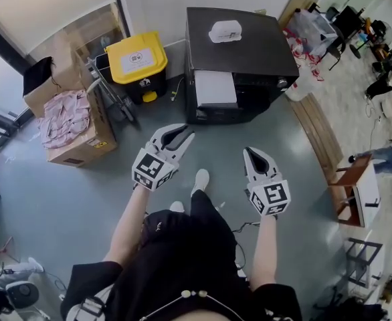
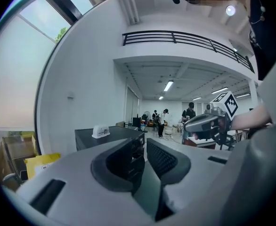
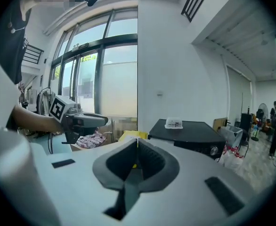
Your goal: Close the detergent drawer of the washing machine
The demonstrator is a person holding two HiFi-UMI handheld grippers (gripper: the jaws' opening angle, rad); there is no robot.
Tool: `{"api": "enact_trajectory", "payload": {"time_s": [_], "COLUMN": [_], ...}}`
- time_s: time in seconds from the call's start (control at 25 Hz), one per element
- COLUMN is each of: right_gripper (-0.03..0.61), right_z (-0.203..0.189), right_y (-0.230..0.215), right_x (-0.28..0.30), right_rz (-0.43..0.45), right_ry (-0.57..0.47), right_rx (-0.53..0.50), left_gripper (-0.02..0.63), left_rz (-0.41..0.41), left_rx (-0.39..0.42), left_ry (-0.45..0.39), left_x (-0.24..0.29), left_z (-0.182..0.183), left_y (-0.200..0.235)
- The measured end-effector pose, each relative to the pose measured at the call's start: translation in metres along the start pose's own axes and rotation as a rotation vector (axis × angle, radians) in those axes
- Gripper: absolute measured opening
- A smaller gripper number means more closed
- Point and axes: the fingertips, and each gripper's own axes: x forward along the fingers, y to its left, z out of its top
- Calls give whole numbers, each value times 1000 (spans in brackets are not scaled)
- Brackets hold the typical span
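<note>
Washing machine (image 1: 249, 45) stood at twelve o'clock, its detergent drawer (image 1: 215, 87) protruding open. Left gripper (image 1: 181, 135), jaws slightly apart and empty, sat at the drawer's six o'clock, apparently lined up to push. Right gripper (image 1: 251, 154), jaws together and empty, was held clear.

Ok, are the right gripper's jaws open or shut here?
Shut. In the right gripper view the right gripper shows its jaws meeting at the tips, nothing between them.

grey floor (image 1: 62, 199), black washing machine (image 1: 249, 52) standing against the wall, yellow-lidded bin (image 1: 138, 57) just beside it, cardboard box (image 1: 82, 149) further left
</note>
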Motion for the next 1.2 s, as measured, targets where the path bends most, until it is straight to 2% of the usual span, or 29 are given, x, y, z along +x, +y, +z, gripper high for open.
{"api": "enact_trajectory", "payload": {"time_s": [0.28,0.44,0.56,0.76,0.96,1.2], "right_gripper": [43,58,61,71,91,100], "right_z": [-5,-14,-27,-44,-65,-90], "right_y": [-40,-56,-68,-82,-91,-93], "right_x": [47,76,94,122,154,186], "right_rz": [84,136,180,264,383,537], "right_ry": [51,99,140,218,314,445], "right_rx": [-8,-52,-58,-132,-225,-351], "left_gripper": [94,146,148,147,147,147], "left_rz": [4,-46,-74,-119,-211,-262], "left_rx": [-43,-49,-37,15,134,177], "left_ry": [68,177,243,350,543,665], "left_x": [50,83,101,128,157,185], "left_z": [-14,-39,-54,-73,-112,-142], "left_y": [28,34,35,39,39,46]}}
